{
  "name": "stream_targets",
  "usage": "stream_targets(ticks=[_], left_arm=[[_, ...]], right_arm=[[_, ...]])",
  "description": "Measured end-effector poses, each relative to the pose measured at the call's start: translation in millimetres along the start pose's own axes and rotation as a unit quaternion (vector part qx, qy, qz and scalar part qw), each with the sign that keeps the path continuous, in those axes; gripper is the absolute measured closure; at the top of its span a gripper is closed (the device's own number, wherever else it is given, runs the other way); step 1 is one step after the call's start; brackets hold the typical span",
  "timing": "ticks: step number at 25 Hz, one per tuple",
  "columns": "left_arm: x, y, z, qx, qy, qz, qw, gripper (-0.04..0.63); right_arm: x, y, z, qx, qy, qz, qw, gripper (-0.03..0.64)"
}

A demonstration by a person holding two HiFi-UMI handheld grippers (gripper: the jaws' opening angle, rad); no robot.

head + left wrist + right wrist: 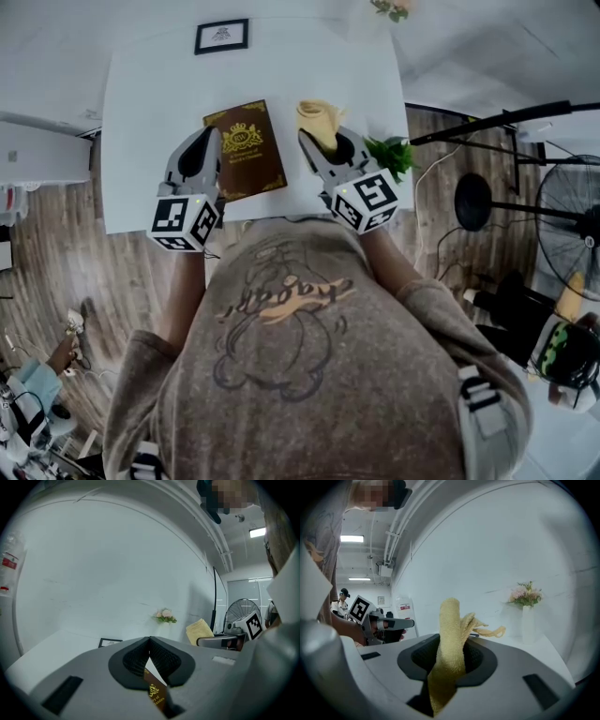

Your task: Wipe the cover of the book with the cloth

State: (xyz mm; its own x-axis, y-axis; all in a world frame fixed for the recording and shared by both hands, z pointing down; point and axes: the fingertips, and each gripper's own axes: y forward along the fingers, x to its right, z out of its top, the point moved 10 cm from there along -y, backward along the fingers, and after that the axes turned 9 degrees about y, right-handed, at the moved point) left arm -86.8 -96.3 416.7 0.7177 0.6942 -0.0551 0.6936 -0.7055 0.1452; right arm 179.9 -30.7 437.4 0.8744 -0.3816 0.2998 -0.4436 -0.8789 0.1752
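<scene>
On the white table [141, 112], the left gripper [150, 641] has its jaws closed tip to tip with nothing clamped. It lies over the left edge of the book [246, 148], and the gilt cover shows through the slit below. I cannot tell whether it touches. Just right of the book, the right gripper [323, 150] pinches the yellow cloth [449, 620], with a loose bunch standing past the tips, off the cover. To wipe well, I judge: pin the left edge, lower the cloth until only fabric meets the cover, then stroke far to near.
</scene>
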Motion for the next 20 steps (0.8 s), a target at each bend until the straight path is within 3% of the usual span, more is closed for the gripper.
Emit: stream_targets(ticks=[9, 20], left_arm=[[1, -1, -2, -0.007, 0.001, 0.006, 1.0000, 0.592], [-1, -6, -7, -0.014, -0.011, 0.013, 0.9998, 0.592]], right_arm=[[1, 5, 0, 0.001, 0.007, -0.004, 1.000, 0.512], [0, 12, 4, -0.025, -0.005, 0.027, 0.999, 0.512]])
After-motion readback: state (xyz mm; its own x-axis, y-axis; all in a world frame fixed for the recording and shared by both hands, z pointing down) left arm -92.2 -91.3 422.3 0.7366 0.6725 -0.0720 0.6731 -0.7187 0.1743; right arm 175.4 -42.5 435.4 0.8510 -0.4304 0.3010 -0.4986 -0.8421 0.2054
